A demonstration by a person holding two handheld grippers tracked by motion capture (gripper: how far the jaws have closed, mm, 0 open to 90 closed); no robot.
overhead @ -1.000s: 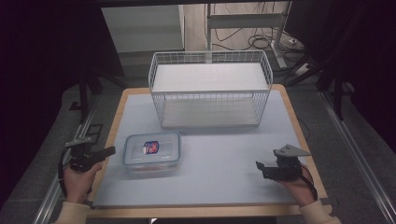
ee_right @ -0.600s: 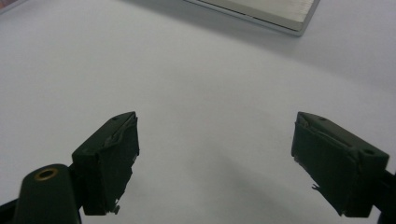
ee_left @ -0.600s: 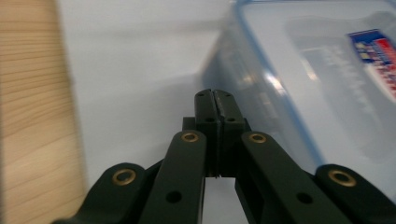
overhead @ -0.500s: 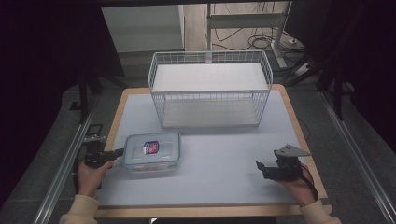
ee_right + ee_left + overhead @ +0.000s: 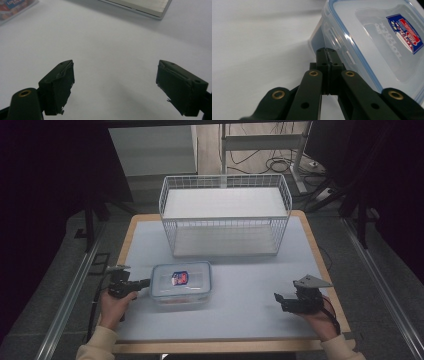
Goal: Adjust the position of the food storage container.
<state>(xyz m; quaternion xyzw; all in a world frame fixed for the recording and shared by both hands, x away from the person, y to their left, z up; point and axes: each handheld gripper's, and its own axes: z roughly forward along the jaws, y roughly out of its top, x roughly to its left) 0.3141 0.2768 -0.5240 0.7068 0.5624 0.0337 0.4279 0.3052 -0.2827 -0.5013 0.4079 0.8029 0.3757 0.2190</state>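
A: Left gripper (image 5: pixel 146 283)?
B: Jaws pressed together, tips seen at the clear lidded plastic container (image 5: pixel 181 285), placed near the pale surface's (image 5: pixel 250 270) front-left corner.
A: Right gripper (image 5: pixel 277 299)?
B: Jaws spread wide, nothing held.

closed tongs (image 5: pixel 326 51) — at container's (image 5: pixel 372 42) side latch

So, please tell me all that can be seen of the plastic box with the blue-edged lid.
The plastic box is a clear rectangular container with rounded corners, a blue-rimmed transparent lid and a red-and-blue label on top. It lies flat, lid on, on the table in front of the wire basket. The shut left gripper points at its left side latch, very near; contact is unclear.
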